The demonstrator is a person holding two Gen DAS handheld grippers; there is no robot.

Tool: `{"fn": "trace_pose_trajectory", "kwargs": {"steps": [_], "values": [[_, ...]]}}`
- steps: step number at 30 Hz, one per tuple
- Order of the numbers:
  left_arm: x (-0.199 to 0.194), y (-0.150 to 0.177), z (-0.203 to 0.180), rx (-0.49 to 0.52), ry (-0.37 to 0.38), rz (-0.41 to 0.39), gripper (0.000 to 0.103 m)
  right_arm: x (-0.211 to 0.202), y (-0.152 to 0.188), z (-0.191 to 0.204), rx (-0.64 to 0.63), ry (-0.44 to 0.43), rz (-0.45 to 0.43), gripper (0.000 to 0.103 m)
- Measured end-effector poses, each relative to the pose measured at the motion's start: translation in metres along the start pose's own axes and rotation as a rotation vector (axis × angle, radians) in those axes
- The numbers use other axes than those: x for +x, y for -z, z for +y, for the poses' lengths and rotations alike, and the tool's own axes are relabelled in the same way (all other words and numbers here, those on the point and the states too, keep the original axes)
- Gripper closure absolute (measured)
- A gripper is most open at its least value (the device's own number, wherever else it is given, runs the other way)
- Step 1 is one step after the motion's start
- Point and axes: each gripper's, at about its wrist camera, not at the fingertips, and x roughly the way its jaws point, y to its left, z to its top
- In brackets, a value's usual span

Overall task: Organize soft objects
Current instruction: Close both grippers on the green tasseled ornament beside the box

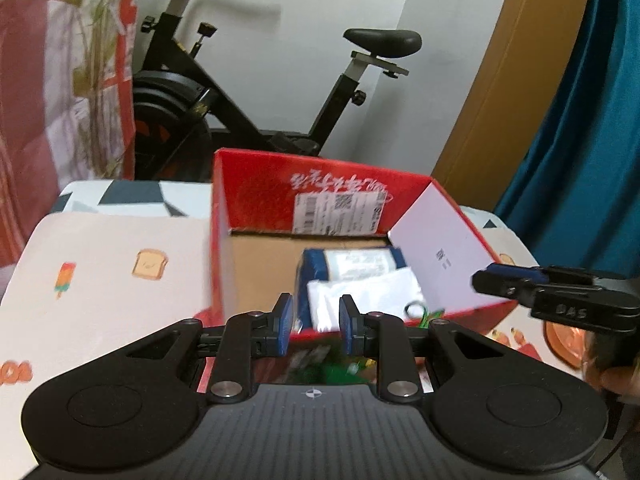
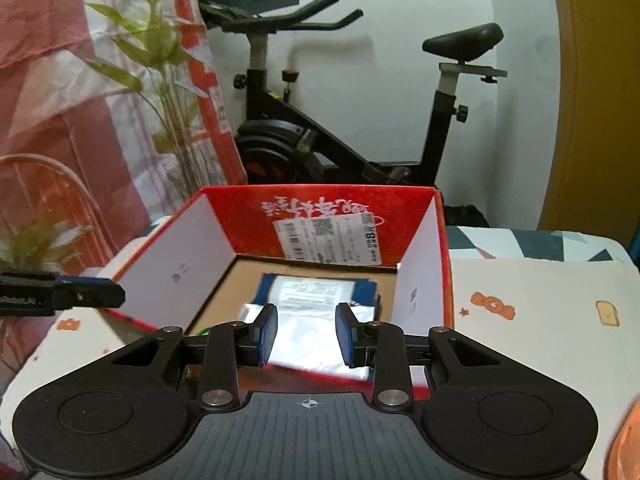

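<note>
Left wrist view: left gripper (image 1: 314,322) low centre, jaws apart, nothing pinched, poised over red box (image 1: 256,188); white soft packet (image 1: 362,298) and blue packet (image 1: 352,264) inside. Right wrist view: right gripper (image 2: 306,334) low centre, empty, pads parted, above same packets mid-frame.

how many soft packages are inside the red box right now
2: a blue-edged package lies flat on the red box floor toward the back; a white plastic package overlaps its near side. More may be hidden beneath.
</note>
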Motion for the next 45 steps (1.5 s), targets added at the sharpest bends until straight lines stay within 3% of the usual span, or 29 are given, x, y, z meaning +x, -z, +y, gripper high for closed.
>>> {"fn": "trace_pose_trajectory", "kwargs": {"steps": [13,24,29,45], "values": [[-0.007,0.038,0.010,-0.027,0.029,0.037,0.077,-0.027,0.040,0.015,0.056,-0.051,0.020,0.072],[0.020,0.060,0.021,-0.120,0.076,0.063,0.077,0.001,0.068,0.029,0.028,-0.057,0.114,0.056],[0.026,0.061,0.024,-0.164,0.106,0.049,0.065,0.009,0.075,0.031,0.025,-0.062,0.139,0.049],[0.045,0.066,0.005,-0.176,0.184,0.088,0.067,0.029,0.077,0.049,-0.034,-0.142,0.154,0.043]]}}
